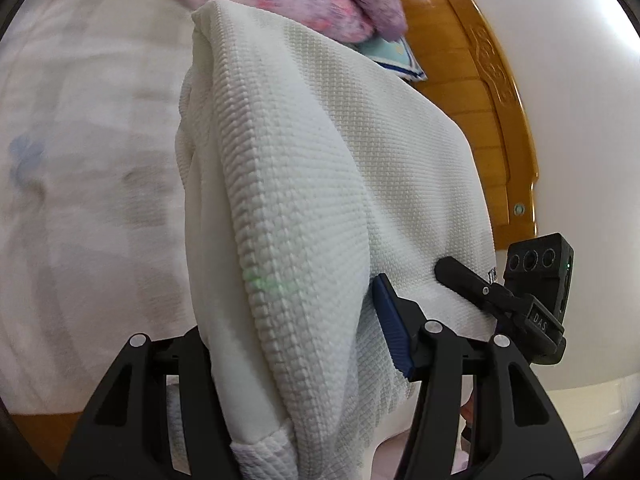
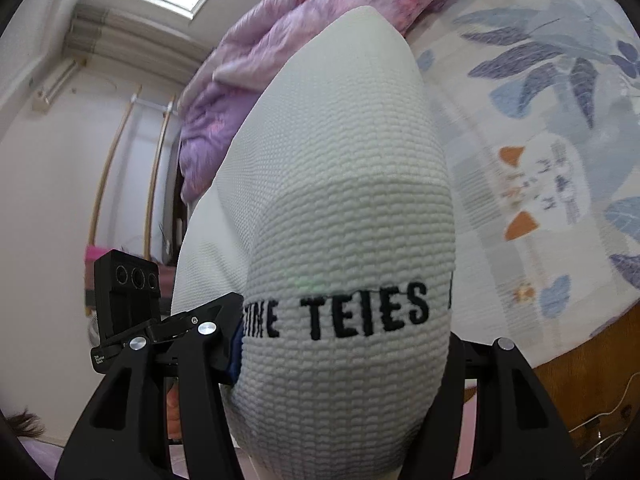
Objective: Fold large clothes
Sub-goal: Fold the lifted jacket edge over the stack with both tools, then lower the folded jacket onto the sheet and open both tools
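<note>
Lifted clear above the bed [image 1: 80,160], a white waffle-knit garment [image 1: 320,184], bunched into thick vertical folds and hanging between both tools. Clamped on a thick fold of that garment, the left gripper [image 1: 304,356], one blue-padded finger [image 1: 390,328] pressed into the cloth, the other buried behind the fold. Clenched on the same garment too, the right gripper [image 2: 340,360], cloth bulging out fat and rounded between its black arms. Seen from the left wrist view, the other tool [image 1: 536,280] close by at the garment's right side, touching the fabric.

Plenty of open bedsheet to the left of the hanging cloth; a wooden headboard [image 1: 480,80] at the far right edge of the bed, with plain wall beyond. Heaped at the far end of the bed, a pink and purple quilt [image 2: 280,60], just behind the top of the garment. On the right wrist side, a leaf-printed sheet [image 2: 540,120] spreading out open toward the bed's wooden edge.

Coarse raised weave, off-white, with black stitched lettering [image 2: 360,312] across the bulge, reading partly "TEIES". Ribbed hem [image 1: 264,452] low down near the left tool's base.
</note>
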Available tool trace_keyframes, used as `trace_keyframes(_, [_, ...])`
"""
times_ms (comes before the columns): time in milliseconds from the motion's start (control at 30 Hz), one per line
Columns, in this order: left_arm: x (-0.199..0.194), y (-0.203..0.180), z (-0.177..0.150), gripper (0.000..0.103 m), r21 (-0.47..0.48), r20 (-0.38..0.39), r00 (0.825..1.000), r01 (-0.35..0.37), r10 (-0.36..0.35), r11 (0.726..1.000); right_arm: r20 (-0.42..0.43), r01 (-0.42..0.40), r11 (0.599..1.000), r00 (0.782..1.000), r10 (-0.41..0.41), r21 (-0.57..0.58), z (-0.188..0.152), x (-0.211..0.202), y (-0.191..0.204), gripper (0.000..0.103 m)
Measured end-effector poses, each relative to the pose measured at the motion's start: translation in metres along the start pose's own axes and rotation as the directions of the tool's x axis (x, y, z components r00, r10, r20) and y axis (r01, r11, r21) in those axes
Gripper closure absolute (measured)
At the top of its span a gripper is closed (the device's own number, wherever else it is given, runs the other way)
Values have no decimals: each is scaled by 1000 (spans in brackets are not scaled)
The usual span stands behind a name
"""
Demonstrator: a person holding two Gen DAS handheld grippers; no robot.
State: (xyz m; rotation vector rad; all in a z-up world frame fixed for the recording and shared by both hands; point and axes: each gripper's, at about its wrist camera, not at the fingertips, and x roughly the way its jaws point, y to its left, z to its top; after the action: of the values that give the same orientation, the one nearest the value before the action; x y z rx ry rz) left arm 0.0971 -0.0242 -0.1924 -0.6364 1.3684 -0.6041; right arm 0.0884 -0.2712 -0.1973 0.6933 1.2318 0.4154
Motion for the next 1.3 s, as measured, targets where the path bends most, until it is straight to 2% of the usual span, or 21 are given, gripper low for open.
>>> trace_keyframes(167, [52, -61, 24, 48, 38, 0, 1000, -5, 5, 999, 39, -18, 1000, 999, 18, -6, 36, -58, -47, 50])
trace_keyframes(267, [99, -99, 50, 48, 34, 13, 1000, -7, 7, 999, 38, -37, 999, 999, 37, -15, 78, -87, -88, 50])
trace_keyframes(400, [182, -146, 93, 48, 17, 28, 999, -23, 22, 1000, 4, -41, 998, 999, 41, -38, 154, -114, -153, 50])
trace_keyframes(500, [253, -165, 131, 48, 2, 26, 1000, -12, 12, 1000, -26, -39, 998, 999, 37, -44, 216, -121, -215, 50])
trace_keyframes(633, [349, -167, 175, 48, -39, 21, 1000, -14, 15, 999, -73, -22, 998, 997, 18, -60, 281, -110, -291, 50])
trace_keyframes(733, [425, -153, 201, 48, -98, 16, 1000, 12, -10, 995, -126, -17, 998, 992, 8, -68, 325, -91, -349, 50])
trace_keyframes(867, [497, -130, 224, 48, -132, 31, 1000, 3, 1, 991, -175, 1, 995, 984, -18, -97, 369, -57, -415, 50])
trace_keyframes(900, [511, -122, 228, 48, -146, 33, 999, 2, 3, 989, -180, 4, 995, 984, -21, -96, 375, -49, -429, 47])
trace_keyframes(933, [530, -114, 230, 47, -150, 21, 1000, -13, 17, 989, -190, 9, 996, 982, -26, -91, 379, -41, -443, 39])
trace_keyframes(967, [544, -112, 233, 45, -150, -2, 999, -38, 39, 988, -208, 45, 996, 976, -61, -81, 382, -31, -459, 34])
trace_keyframes(1000, [560, -109, 234, 44, -151, -49, 995, -90, 83, 984, -257, 127, 989, 956, -141, -69, 383, -18, -476, 32])
trace_keyframes(1033, [569, -105, 232, 44, -151, -102, 987, -139, 125, 979, -294, 178, 983, 938, -186, -53, 381, -11, -485, 32])
trace_keyframes(1067, [570, -101, 227, 41, -130, -133, 977, -187, 170, 974, -338, 214, 977, 920, -195, 19, 375, -4, -505, 30])
trace_keyframes(1100, [564, -102, 224, 38, -110, -124, 974, -206, 192, 972, -335, 200, 978, 927, -167, 66, 370, -6, -514, 29])
trace_keyframes(1133, [552, -105, 221, 31, -74, -115, 963, -253, 243, 965, -316, 180, 980, 938, -144, 86, 364, -12, -516, 29])
trace_keyframes(1167, [542, -108, 219, 25, -53, -117, 947, -308, 300, 950, -291, 192, 979, 942, -165, 64, 357, -23, -510, 28])
trace_keyframes(1200, [531, -108, 217, 19, -42, -110, 930, -357, 351, 933, -274, 237, 971, 937, -217, 42, 354, -34, -503, 20])
trace_keyframes(1233, [519, -109, 216, 19, -41, -95, 921, -382, 377, 923, -219, 313, 950, 928, -302, 17, 352, -54, -494, 17])
trace_keyframes(1267, [505, -111, 217, 19, -51, -85, 921, -385, 380, 921, -168, 364, 931, 918, -359, 1, 352, -70, -492, 16])
trace_keyframes(1300, [499, -115, 221, 19, -54, -84, 916, -397, 392, 916, -102, 442, 897, 891, -442, -20, 353, -95, -486, 15])
